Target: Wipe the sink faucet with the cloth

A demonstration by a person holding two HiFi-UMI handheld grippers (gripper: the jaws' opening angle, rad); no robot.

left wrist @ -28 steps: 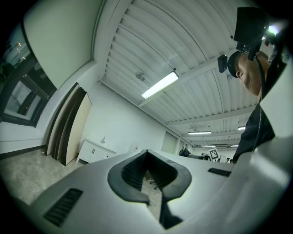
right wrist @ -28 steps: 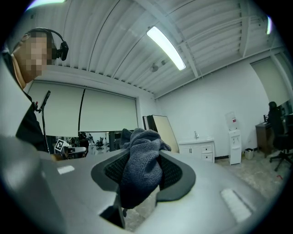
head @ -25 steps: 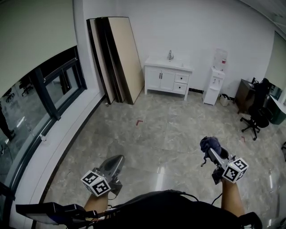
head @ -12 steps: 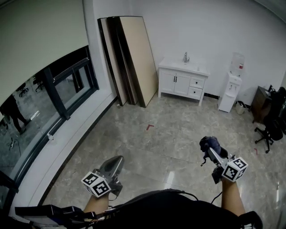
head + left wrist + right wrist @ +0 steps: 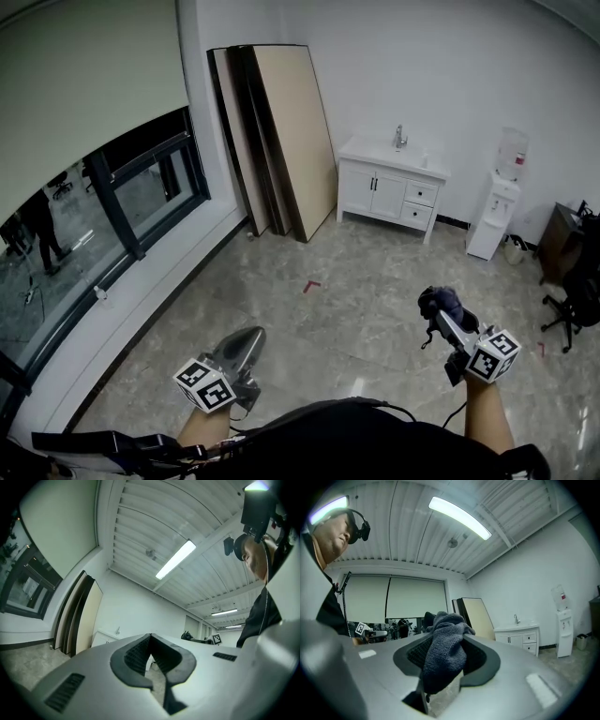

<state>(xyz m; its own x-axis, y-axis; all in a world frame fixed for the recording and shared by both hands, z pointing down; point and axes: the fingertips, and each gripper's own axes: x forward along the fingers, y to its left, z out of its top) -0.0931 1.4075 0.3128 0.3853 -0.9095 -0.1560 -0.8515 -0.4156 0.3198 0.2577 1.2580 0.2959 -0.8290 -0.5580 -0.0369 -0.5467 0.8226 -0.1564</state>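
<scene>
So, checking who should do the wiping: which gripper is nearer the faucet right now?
Right. The right gripper, holding the cloth, sits almost straight in front of the faucet across the floor; the left gripper is farther back and off to its left.

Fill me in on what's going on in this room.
A person with tongs in each hand stands on the open floor, far from the sink. The right tongs are shut on a dark grey cloth bunched between the pads. The left tongs are shut and empty. The faucet sits on the white vanity against the far wall, well out of reach from here, so the wiping has not begun.
</scene>
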